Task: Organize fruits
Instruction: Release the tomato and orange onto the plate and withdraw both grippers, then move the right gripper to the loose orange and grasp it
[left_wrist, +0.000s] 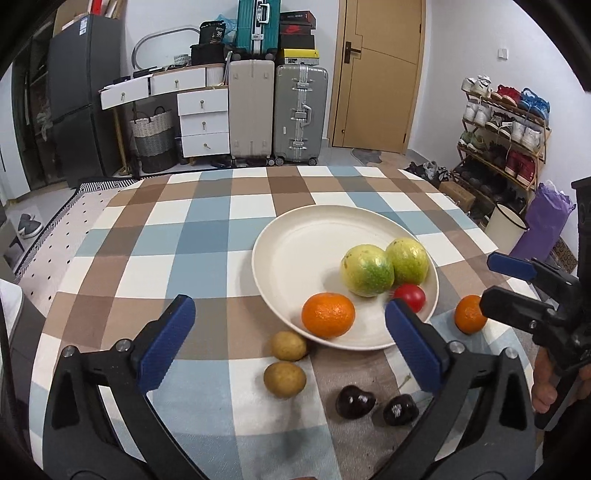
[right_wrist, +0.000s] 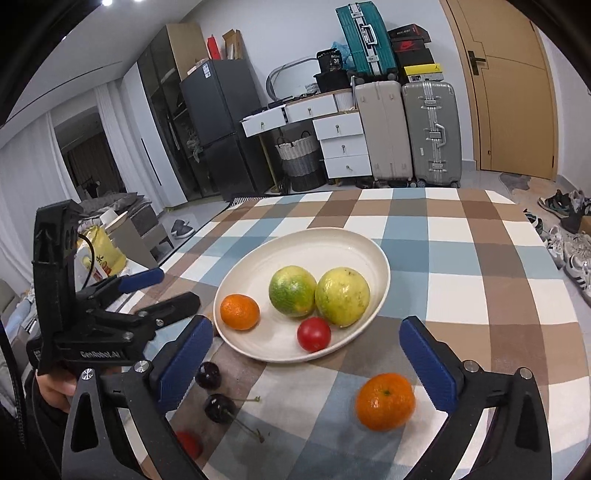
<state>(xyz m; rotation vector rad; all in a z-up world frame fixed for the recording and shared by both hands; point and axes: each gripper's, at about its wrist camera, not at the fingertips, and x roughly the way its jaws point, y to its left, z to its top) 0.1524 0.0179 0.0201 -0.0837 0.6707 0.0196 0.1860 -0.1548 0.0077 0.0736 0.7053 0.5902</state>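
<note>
In the left wrist view, the left gripper (left_wrist: 291, 332) hung wide open at the bottom of the frame with nothing between its blue pads. A white plate (left_wrist: 295, 251) sat right of centre on the checked cloth (left_wrist: 184, 236). It held two green-yellow fruits touching each other (left_wrist: 367, 271) (left_wrist: 408, 260), a tomato (left_wrist: 410, 297) just below them and an orange (left_wrist: 328, 315) near the plate's lower rim. Below that rim, on the cloth, lay two brown fruits (left_wrist: 289, 345) (left_wrist: 284, 379), and two dark cherries (left_wrist: 355, 401) (left_wrist: 400, 409) lower right of them.

In the right wrist view, the right gripper (right_wrist: 306, 362) was likewise spread wide and empty. A second orange (right_wrist: 385, 400) lay on the cloth at lower centre-right, between the fingers but touching neither, just below the plate. A red fruit (right_wrist: 189, 443), blurred and partly hidden, showed at the lower left.
</note>
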